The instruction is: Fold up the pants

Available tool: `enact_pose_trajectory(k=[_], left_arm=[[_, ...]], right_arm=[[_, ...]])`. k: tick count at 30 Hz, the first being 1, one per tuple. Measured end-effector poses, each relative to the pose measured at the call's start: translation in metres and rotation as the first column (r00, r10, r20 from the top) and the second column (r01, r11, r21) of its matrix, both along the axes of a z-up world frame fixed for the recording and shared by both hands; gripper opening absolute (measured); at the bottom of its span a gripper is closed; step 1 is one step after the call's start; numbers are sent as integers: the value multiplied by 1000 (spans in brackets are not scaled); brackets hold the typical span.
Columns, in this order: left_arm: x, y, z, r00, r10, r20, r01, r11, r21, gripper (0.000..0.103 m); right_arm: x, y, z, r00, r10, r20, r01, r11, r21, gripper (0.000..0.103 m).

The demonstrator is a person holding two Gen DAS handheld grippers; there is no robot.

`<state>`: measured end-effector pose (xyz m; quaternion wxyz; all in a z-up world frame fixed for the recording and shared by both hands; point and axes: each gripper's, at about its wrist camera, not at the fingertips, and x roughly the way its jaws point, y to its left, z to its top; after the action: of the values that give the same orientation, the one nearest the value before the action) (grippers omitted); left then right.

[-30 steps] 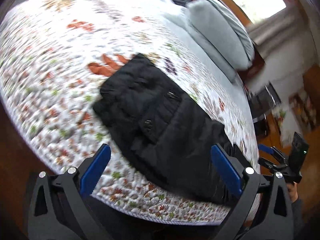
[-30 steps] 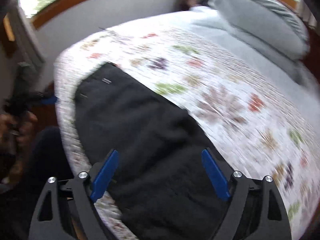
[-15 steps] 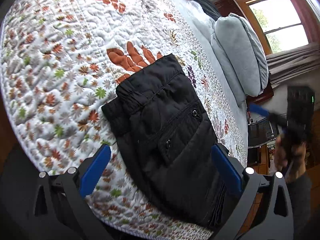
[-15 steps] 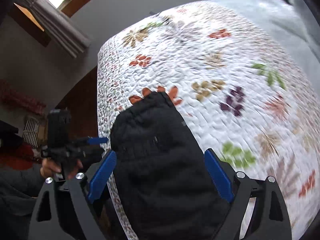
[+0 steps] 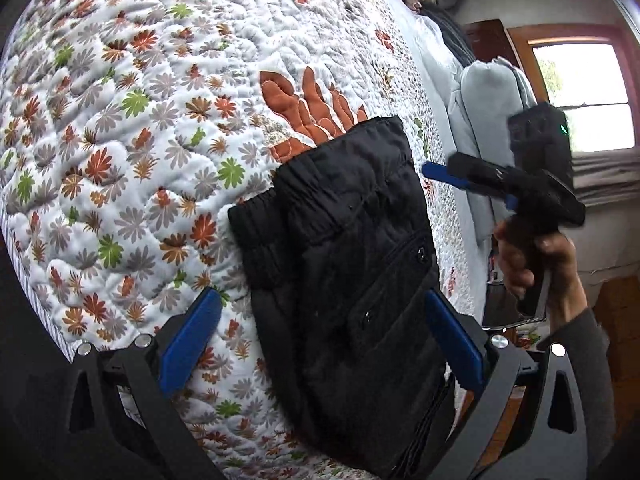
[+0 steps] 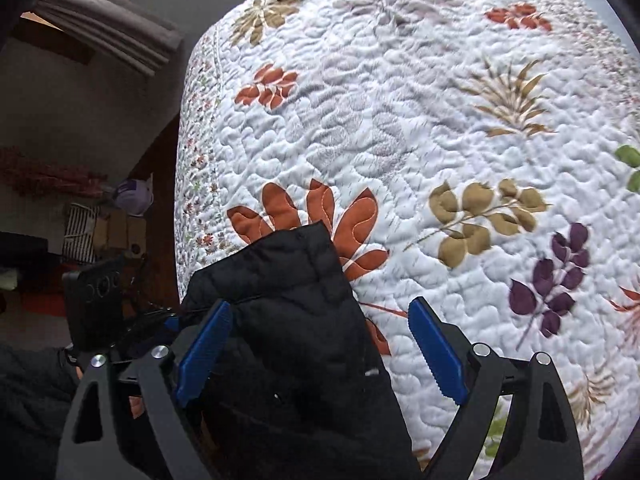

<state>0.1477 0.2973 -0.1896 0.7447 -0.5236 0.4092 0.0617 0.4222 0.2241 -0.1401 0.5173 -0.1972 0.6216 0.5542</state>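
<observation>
- Pants (image 5: 344, 280), black, lie already folded into a compact bundle on the floral quilt (image 5: 132, 128) of the bed, near its edge, waistband toward 12 o'clock in the left wrist view.
- Left gripper (image 5: 320, 344) hangs spread wide above the bundle, grasping nothing.
- Right gripper (image 6: 320, 352) is likewise released, empty, over the bundle's 12 o'clock corner.
- Judgement: folding looks nearly finished; the next move calls for pinching one end and laying it over, or just smoothing.

A floral quilted bed (image 5: 120, 128) with grey pillows (image 5: 480, 128) stands near a bright window (image 5: 588, 96).
</observation>
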Motion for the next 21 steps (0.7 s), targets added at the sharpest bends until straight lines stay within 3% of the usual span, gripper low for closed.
enact_pose_trajectory(k=[2,7,12,21], left_arm=[[4,-2,1,1000,-11,1,11,1000,15,100],[-4,7,-5,998,47,38,-45,997,-56,100],[-3,2,4,990,14,138,-5,998,-65,100],[5,-1,2,999,20,48,-19,1000,-19,100]], right_arm=[[0,4,-10,999,15,-34,-15,1000,-4,90],[-1,9,-24,996,45,-79,-46,999,-18,90],[-1,10,-30,992,54,-111,-56,998,-13,90],[0,17,-38,989,67,-132,-70,997,-22,90]])
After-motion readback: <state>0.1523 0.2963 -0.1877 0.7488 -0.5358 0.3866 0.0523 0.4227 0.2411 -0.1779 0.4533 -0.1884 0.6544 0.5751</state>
